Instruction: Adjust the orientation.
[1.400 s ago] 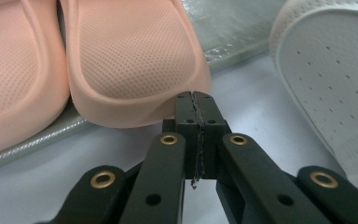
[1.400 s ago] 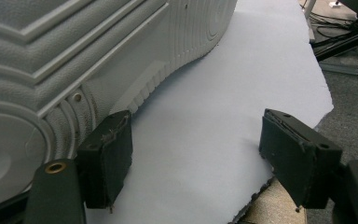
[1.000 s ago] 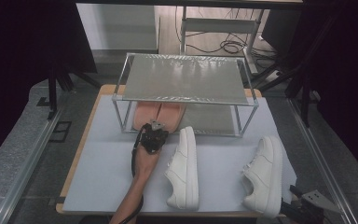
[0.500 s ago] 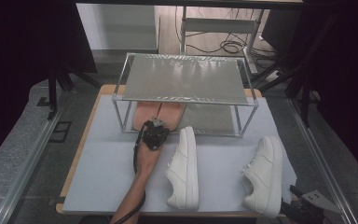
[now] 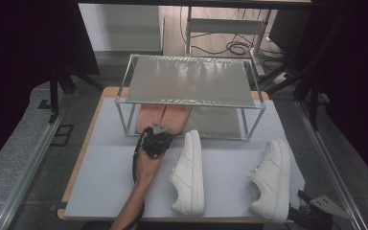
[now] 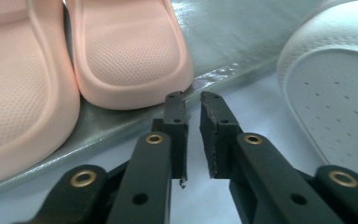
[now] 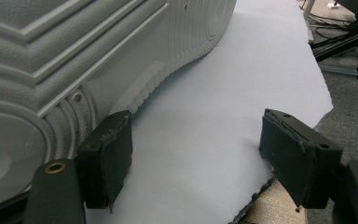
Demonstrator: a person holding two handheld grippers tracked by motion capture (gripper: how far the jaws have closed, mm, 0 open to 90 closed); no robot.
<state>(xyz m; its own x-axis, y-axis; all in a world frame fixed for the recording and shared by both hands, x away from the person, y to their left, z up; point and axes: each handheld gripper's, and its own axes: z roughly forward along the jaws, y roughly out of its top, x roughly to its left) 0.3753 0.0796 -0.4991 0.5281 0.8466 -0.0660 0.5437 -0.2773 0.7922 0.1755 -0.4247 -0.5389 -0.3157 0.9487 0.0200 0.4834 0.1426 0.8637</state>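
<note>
1. The high camera is looking forward and down over the table [image 5: 124, 182].
2. The left gripper camera is peering close at the pink slippers [image 6: 130, 51] at 12 o'clock.
3. The right gripper camera is hugging a white sneaker's [image 7: 74, 56] sole at 10 o'clock, a shoe the high view is sharing.

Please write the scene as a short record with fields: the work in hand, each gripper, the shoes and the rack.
work: pink slippers lie side by side on the lower shelf of the rack
left gripper: just in front of the slippers, fingers have just been opening, narrow gap, nothing between them
right gripper: open, at the table's near right corner, beside the right sneaker's sole
white sneakers: two, on the grey mat, apart
</note>
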